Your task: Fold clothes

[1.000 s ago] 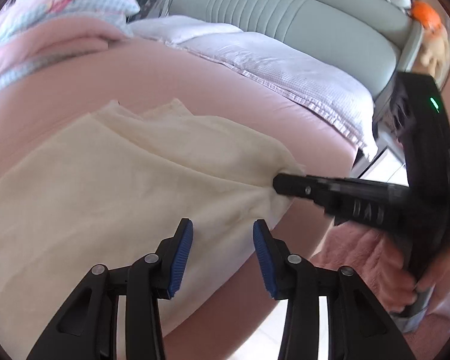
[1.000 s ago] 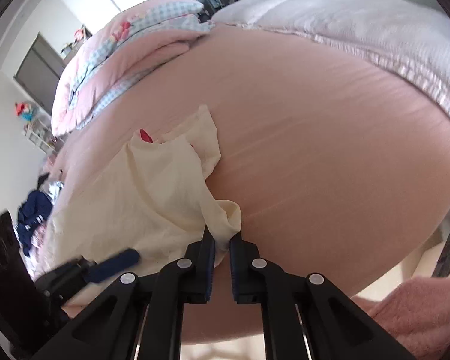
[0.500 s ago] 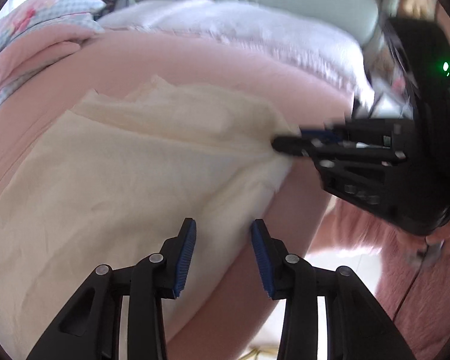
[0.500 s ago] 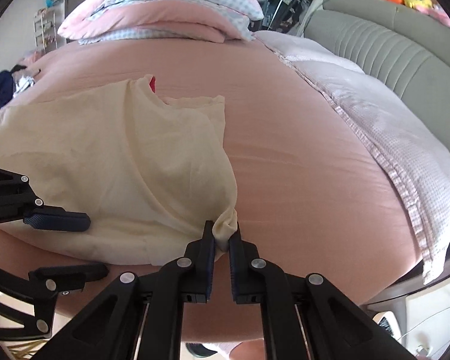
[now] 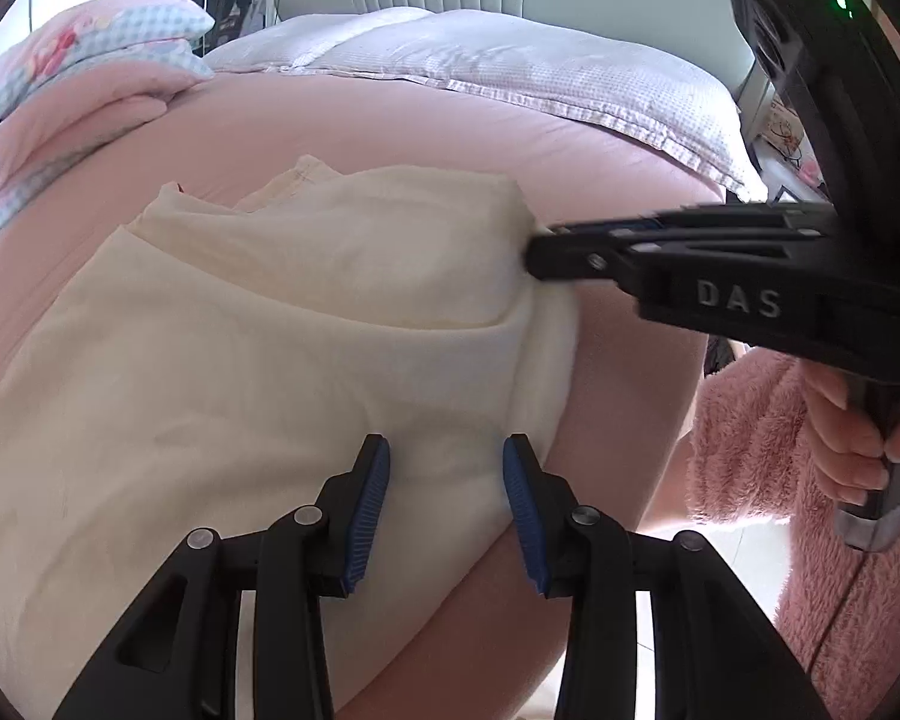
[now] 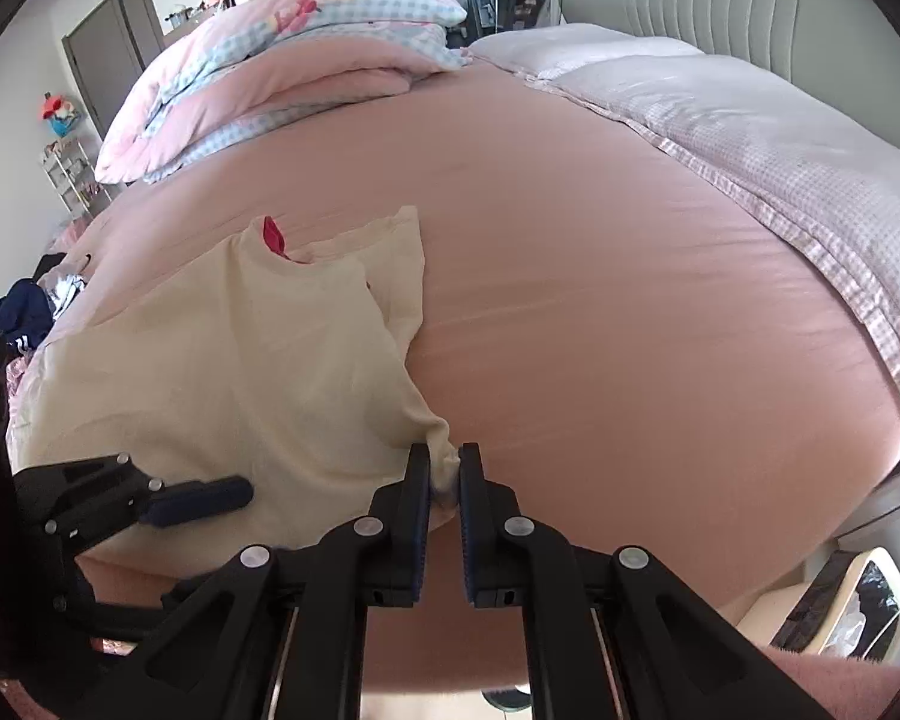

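Pink-sheeted bed (image 6: 600, 300), on which a cream garment (image 6: 222, 372) is spread near its edge; corner pinched in closed jaws of right gripper (image 6: 445, 468); left gripper (image 5: 445, 477) held part-open above the cloth, nothing gripped.

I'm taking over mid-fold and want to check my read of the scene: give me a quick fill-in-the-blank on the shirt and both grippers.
1. The right gripper is shut on a bunched edge of the cream ____.
2. The left gripper has its jaws ____, with nothing pinched between the blue pads.
3. The shirt lies on a bed with a ____ sheet.
4. The folded quilt lies at the far ____ of the right wrist view.

Missing words: shirt; open; pink; left
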